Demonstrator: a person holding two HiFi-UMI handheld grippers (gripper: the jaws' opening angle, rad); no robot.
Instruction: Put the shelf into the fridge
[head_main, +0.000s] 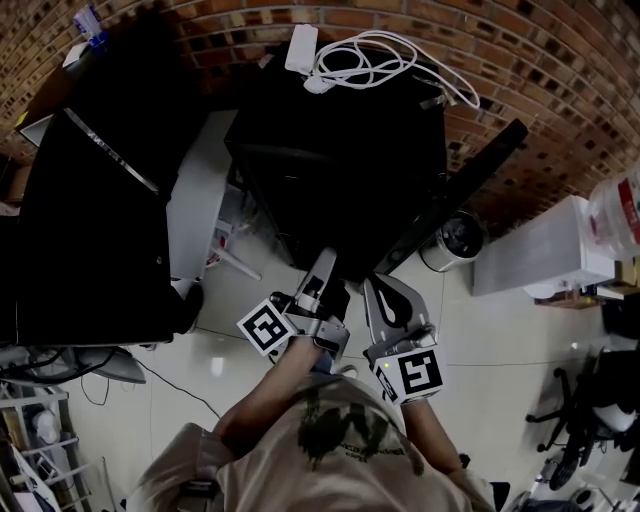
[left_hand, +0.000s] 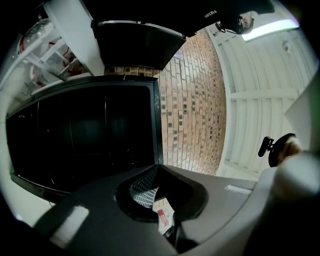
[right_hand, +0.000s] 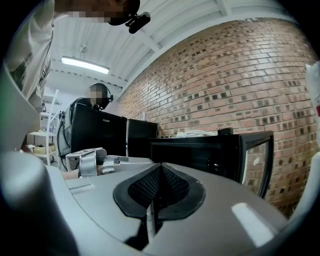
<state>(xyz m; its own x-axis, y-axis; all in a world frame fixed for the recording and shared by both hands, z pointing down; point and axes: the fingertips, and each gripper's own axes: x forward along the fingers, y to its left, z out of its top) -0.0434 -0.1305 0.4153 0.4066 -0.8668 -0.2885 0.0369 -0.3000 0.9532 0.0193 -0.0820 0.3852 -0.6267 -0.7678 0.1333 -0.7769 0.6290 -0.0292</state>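
Note:
A small black fridge (head_main: 340, 170) stands against the brick wall with its door (head_main: 455, 195) swung open to the right. Its dark inside (left_hand: 80, 140) fills the left gripper view, and I cannot make out a shelf in it. My left gripper (head_main: 325, 262) is at the fridge's front opening with its jaws shut (left_hand: 157, 172). A small white and red label shows at their gap, and I cannot tell if it is pinched. My right gripper (head_main: 372, 285) hangs beside it, nearer the door, shut on nothing (right_hand: 160, 170). The fridge (right_hand: 200, 152) lies just ahead of it.
A white power strip with coiled cable (head_main: 360, 60) lies on the fridge top. A tall black cabinet (head_main: 90, 230) stands to the left. A metal can (head_main: 455, 240) and a white box (head_main: 540, 250) sit on the floor to the right. Another person (right_hand: 97, 95) stands far left.

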